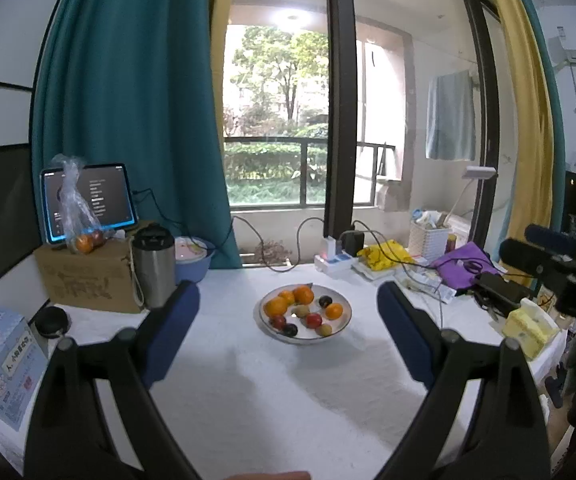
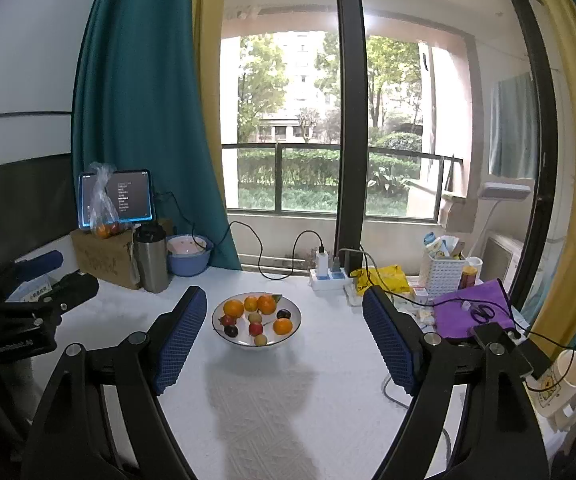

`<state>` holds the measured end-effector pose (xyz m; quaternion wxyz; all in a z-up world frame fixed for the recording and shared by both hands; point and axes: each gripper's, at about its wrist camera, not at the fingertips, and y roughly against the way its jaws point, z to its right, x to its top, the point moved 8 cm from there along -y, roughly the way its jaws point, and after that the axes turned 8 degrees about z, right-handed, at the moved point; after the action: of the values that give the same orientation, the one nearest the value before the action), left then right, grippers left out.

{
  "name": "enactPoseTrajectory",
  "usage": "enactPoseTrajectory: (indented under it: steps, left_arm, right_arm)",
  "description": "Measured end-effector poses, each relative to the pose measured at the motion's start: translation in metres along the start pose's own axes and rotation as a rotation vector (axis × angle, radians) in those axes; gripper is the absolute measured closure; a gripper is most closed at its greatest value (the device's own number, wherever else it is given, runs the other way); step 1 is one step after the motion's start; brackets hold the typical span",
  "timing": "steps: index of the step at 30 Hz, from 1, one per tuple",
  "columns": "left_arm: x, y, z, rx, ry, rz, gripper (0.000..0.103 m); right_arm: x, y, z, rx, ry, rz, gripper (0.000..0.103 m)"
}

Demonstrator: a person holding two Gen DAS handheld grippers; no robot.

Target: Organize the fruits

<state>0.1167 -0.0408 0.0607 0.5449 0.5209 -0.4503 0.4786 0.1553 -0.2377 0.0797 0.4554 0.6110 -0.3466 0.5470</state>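
I am holding my left claw [image 1: 288,316] wide open above the white table [image 1: 247,392], nothing between its blue pads [image 1: 171,328]. Going left to right in its view, a cardboard box [image 1: 87,280] is sitting at the far left with a clear bag of fruit [image 1: 81,216] on top and a tablet [image 1: 91,200] glowing behind it; a steel tumbler [image 1: 153,268] is standing just beside the box. The white bowl [image 1: 306,336] holding oranges [image 1: 303,294] and small red and dark fruits is lying ahead of the claw, between the lines of its two fingers but well beyond their tips. A purple cloth [image 1: 464,260] is lying at the right.

My right claw [image 2: 283,334] is also gaping open and empty. In its view the same bowl [image 2: 256,342] is sitting ahead, nearer the left finger [image 2: 179,336] than the right, apart from both. A white basket [image 2: 442,274] is standing far right.
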Motion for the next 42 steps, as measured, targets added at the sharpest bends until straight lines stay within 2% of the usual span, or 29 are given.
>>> enactPoseTrajectory:
  steps: [42]
  left_arm:
    - [-0.005, -0.002, 0.009, -0.027, 0.027, -0.023, 0.012]
  right_arm:
    - [-0.008, -0.003, 0.002, 0.003, -0.006, -0.023, 0.020]
